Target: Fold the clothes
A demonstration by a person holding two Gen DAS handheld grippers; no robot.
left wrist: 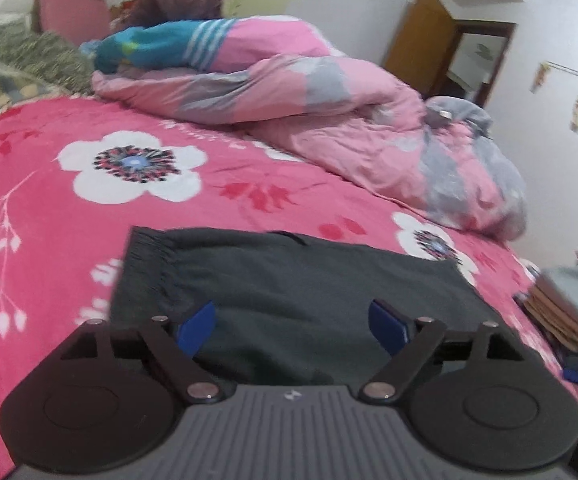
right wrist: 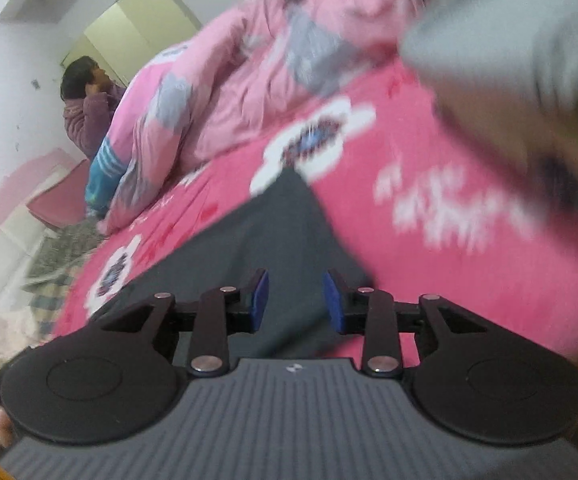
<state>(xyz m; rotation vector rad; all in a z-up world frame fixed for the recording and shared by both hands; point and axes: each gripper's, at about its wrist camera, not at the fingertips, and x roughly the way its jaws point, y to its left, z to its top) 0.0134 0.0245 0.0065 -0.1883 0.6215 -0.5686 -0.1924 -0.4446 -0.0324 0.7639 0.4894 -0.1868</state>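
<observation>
Left gripper (left wrist: 291, 322): jaws stand wide apart, with nothing between the blue pads (left wrist: 197, 326). The dark grey trousers (left wrist: 289, 280) lie flat on the pink flowered bedspread (left wrist: 89, 208) directly ahead of and below this gripper. The elastic waistband is ahead and to the left of the fingers. The fabric passes under both pads; whether they touch it cannot be told.

Right gripper (right wrist: 296, 300): jaws stand partly apart, with a clear gap between the pads and nothing pinched. In the right wrist view the trousers (right wrist: 273, 232) lie ahead of and beneath the fingers, running away to a narrow end near a white flower print. The view is tilted and blurred.

A rumpled pink and grey quilt (left wrist: 329, 112) lies beyond the trousers, far ahead of the left gripper. A stack of folded clothes (left wrist: 565, 304) sits to its right at the bed edge. A person in a purple padded jacket (right wrist: 89, 120) stands past the far end of the bed.
</observation>
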